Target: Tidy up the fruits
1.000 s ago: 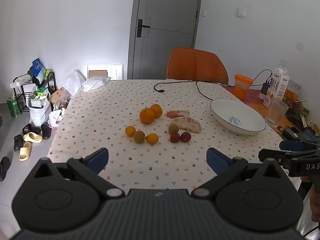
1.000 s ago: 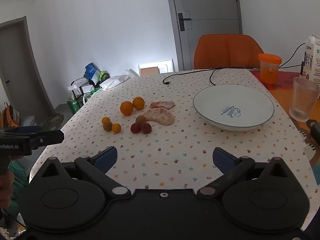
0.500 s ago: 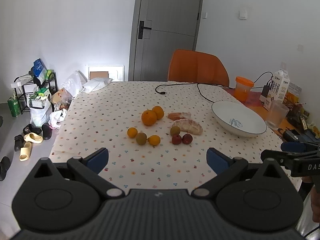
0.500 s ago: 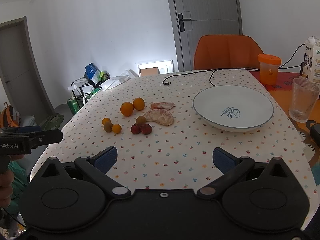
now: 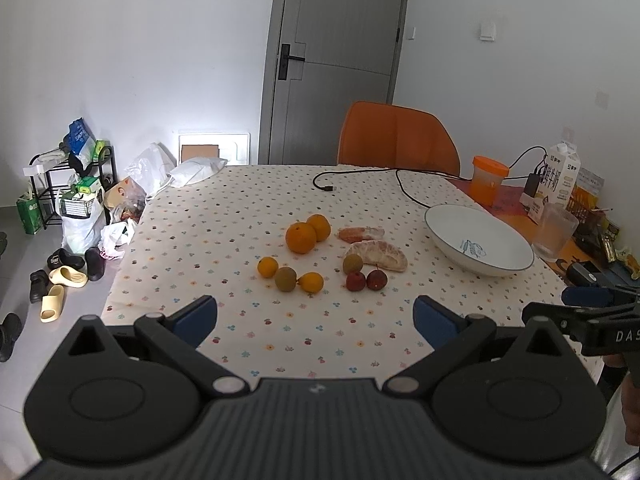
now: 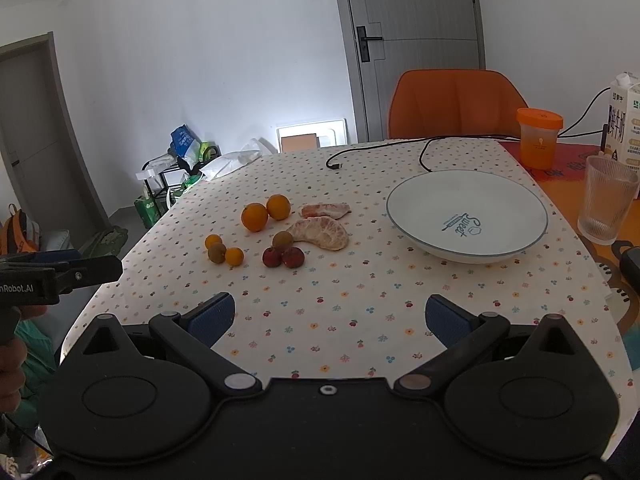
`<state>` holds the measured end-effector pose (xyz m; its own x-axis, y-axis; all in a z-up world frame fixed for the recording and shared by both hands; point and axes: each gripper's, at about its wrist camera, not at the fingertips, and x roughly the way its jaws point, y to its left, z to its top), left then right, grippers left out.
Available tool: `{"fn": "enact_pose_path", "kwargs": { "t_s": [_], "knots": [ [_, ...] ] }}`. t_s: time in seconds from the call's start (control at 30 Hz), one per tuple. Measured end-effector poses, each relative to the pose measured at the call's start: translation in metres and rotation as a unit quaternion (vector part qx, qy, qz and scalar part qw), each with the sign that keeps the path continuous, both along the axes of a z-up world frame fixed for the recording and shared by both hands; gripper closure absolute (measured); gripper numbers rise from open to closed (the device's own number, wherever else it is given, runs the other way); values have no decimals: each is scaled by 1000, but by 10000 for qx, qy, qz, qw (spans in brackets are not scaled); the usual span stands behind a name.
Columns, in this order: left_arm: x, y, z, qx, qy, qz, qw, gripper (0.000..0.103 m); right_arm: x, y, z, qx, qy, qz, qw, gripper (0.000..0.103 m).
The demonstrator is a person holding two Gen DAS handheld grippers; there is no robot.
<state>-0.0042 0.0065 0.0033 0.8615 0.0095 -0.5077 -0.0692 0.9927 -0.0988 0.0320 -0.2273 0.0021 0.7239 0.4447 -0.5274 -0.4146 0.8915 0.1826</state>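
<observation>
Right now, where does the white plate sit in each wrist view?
Left wrist: white plate at right of centre, right of the fruit, still empty.
Right wrist: white plate right of centre, larger, printed inside.
Shared landmark: the orange cup stands behind it.

Loose on the dotted tablecloth: 2 oranges [image 5: 307,233] touching, 2 peeled citrus pieces [image 5: 376,255], 2 red fruits [image 5: 366,280], 2 small orange fruits [image 5: 310,282], 2 brownish, perhaps longans [image 5: 285,279]. White bowl [image 6: 466,213] empty, right.
</observation>
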Motion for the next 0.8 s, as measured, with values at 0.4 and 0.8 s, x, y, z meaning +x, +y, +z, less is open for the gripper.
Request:
{"fn": "enact_pose_path", "kwargs": {
  "t_s": [0.4, 0.8],
  "knots": [
    [-1, 0, 2, -3, -15, -9, 10000, 0, -1, 1, 1, -9, -2, 5, 10000, 0],
    [-1, -1, 1, -3, -13, -6, 10000, 0, -1, 1, 1, -20, 8, 3, 10000, 0]
  ]
}}
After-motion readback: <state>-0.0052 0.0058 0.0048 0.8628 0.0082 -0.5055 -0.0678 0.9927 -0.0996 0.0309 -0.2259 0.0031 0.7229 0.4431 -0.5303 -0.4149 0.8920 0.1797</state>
